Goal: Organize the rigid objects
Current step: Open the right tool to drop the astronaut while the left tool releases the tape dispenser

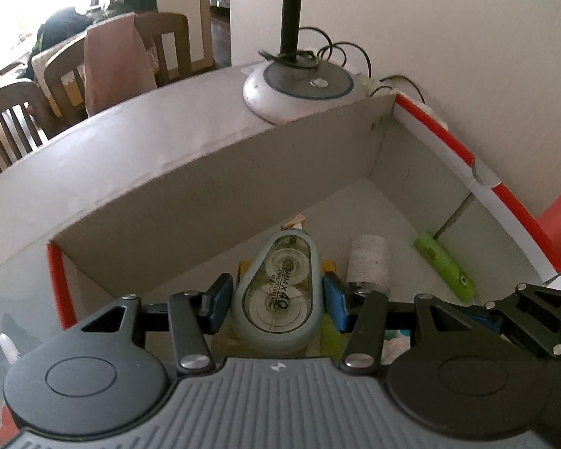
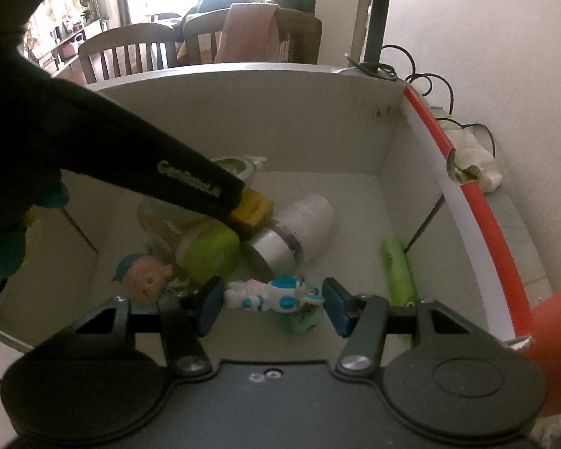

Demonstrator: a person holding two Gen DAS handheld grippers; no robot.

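A pale blue-grey correction tape dispenser (image 1: 280,262) sits lengthwise between the blue pads of my left gripper (image 1: 276,293), which is shut on it above the white-walled box (image 1: 205,194). In the right wrist view, my right gripper (image 2: 273,301) is shut on a small white and blue toy figure (image 2: 265,297), held crosswise low inside the same box (image 2: 280,123). The left tool's black housing (image 2: 149,164) reaches in from the upper left. On the box floor lie a green highlighter (image 2: 398,273), a white jar (image 2: 303,228), a green-lidded clear bottle (image 2: 209,250), a yellow block (image 2: 254,211) and a pink doll (image 2: 146,277).
The box has red-edged rims (image 2: 463,183) and stands on a grey table against a wall on the right. A round lamp base (image 1: 299,89) with a black pole and cables stands behind the box. Wooden chairs (image 1: 161,48) lie beyond the table. An orange shape (image 2: 553,321) is at the right.
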